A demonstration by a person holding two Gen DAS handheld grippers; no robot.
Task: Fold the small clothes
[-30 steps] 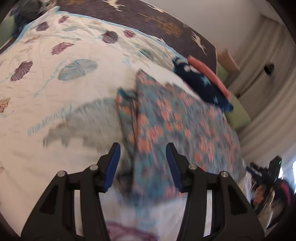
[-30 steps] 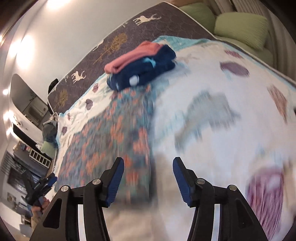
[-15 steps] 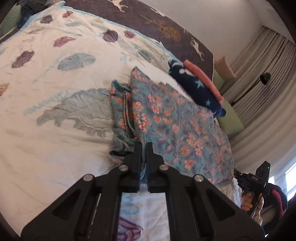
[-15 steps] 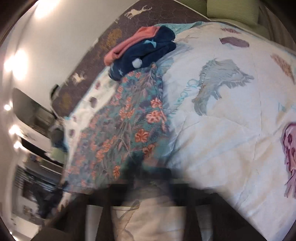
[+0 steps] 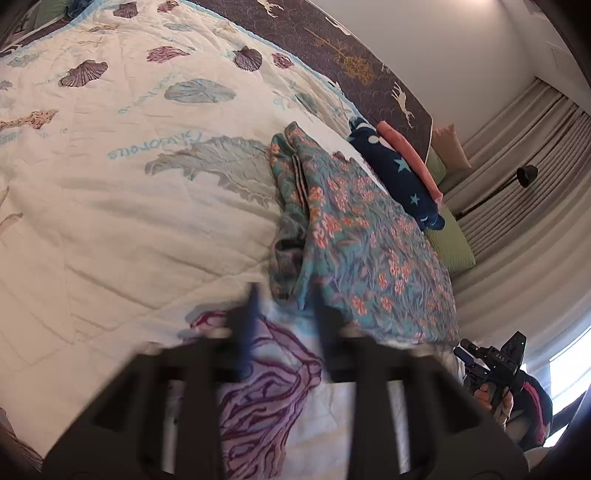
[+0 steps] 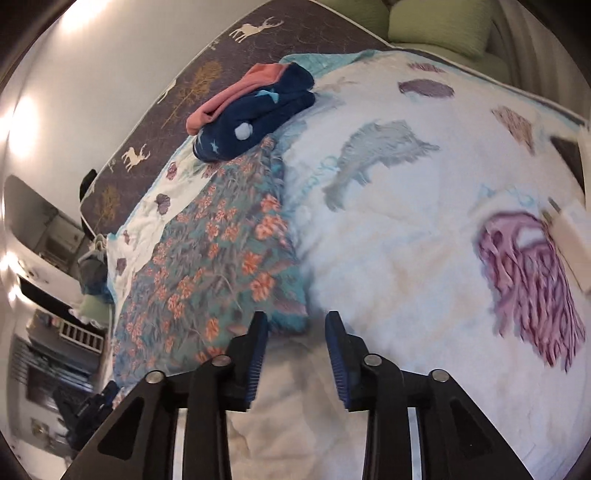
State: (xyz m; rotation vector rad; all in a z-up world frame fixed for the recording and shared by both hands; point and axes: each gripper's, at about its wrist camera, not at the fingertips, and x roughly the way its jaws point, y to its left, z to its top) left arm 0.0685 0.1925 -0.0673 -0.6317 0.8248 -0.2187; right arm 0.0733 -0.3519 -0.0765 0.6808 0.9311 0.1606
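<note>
A home bedroom. A wide bed is spread with a white seashell-print quilt (image 5: 110, 206), green pillows (image 6: 439, 22) lie at its edge, and pleated curtains (image 5: 524, 177) hang behind a black lamp (image 5: 526, 172). Folded clothes (image 6: 251, 114) sit on the quilt.

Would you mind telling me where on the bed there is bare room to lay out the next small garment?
The widest free patch is the quilt left of the floral garment in the left wrist view. Near the headboard it is crowded: the navy star garment and pink garment are stacked right at the floral piece's far end.
</note>
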